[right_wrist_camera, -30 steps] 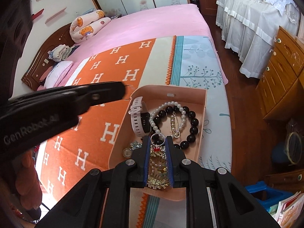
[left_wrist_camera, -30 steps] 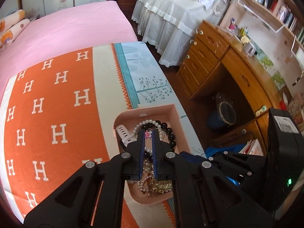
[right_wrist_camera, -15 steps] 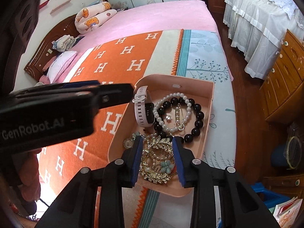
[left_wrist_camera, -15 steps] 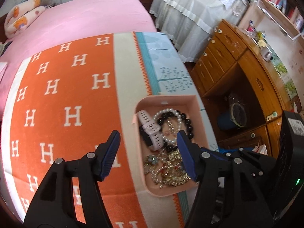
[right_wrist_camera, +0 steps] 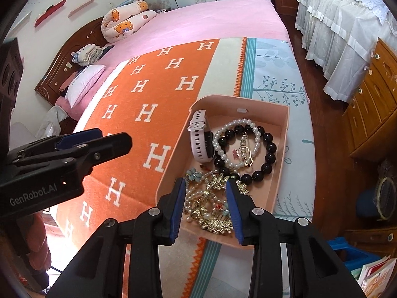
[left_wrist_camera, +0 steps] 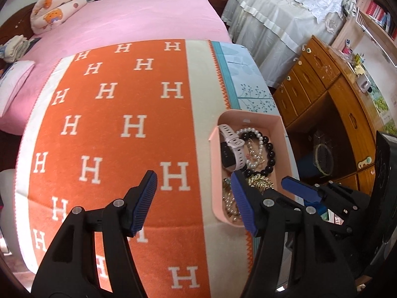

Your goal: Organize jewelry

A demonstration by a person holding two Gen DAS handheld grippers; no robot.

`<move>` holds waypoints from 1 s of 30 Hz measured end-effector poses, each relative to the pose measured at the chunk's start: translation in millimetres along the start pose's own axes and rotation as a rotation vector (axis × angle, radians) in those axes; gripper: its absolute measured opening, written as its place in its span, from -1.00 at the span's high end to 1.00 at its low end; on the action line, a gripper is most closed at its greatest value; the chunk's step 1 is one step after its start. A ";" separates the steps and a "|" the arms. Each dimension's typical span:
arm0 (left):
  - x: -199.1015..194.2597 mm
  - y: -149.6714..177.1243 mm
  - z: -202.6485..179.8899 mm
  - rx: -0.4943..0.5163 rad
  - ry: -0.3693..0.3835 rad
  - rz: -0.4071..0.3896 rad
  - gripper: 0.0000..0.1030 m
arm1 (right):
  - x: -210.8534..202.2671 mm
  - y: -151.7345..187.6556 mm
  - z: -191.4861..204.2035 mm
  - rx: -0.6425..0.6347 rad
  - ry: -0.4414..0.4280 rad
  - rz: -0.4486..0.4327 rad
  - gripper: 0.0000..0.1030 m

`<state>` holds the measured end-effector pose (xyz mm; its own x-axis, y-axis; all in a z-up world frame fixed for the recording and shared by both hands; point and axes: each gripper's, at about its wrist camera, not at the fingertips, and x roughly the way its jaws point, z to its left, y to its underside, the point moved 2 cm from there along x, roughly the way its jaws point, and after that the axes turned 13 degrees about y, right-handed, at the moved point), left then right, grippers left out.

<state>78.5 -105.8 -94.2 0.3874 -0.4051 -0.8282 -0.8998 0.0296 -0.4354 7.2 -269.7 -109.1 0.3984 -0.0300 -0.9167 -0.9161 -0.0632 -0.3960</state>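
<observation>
A pink tray lies on the bed's orange H-patterned blanket. It holds a pink-strapped watch, a pearl bracelet, a black bead bracelet, a gold pin and gold and pearl jewelry. My right gripper is open and empty, its jaws either side of the gold jewelry at the tray's near end. My left gripper is open wide and empty above the blanket, just left of the tray.
A wooden desk with drawers stands right of the bed, with a white-skirted bed beyond it. Pillows and a headboard lie at the far left. The blanket spreads left of the tray.
Both grippers were shut inside the tray a second ago. Both have opened and pulled back; the left one has swung left over the blanket. Jewelry stays in the tray.
</observation>
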 end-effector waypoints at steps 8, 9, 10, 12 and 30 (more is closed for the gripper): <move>-37.1 16.0 3.7 -0.011 -0.060 -0.048 -0.19 | -17.7 9.1 13.1 -0.012 -0.026 -0.002 0.32; -41.0 18.2 4.3 -0.011 -0.067 -0.048 -0.20 | -21.5 10.0 15.0 -0.012 -0.028 -0.006 0.32; -45.7 20.6 5.1 -0.011 -0.065 -0.050 -0.20 | -25.6 10.8 16.9 -0.012 -0.030 -0.010 0.31; -54.7 24.7 7.0 -0.012 -0.072 -0.054 -0.20 | -34.4 12.1 19.7 -0.010 -0.032 -0.022 0.30; -114.0 46.7 30.3 0.017 -0.141 -0.015 -0.20 | -123.3 31.7 62.9 0.081 0.052 -0.117 -0.18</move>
<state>-1.7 -30.6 -30.8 0.4266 -0.2729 -0.8623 -0.8905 0.0402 -0.4532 -73.9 -205.3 -11.9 0.5022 -0.0787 -0.8611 -0.8633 0.0117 -0.5046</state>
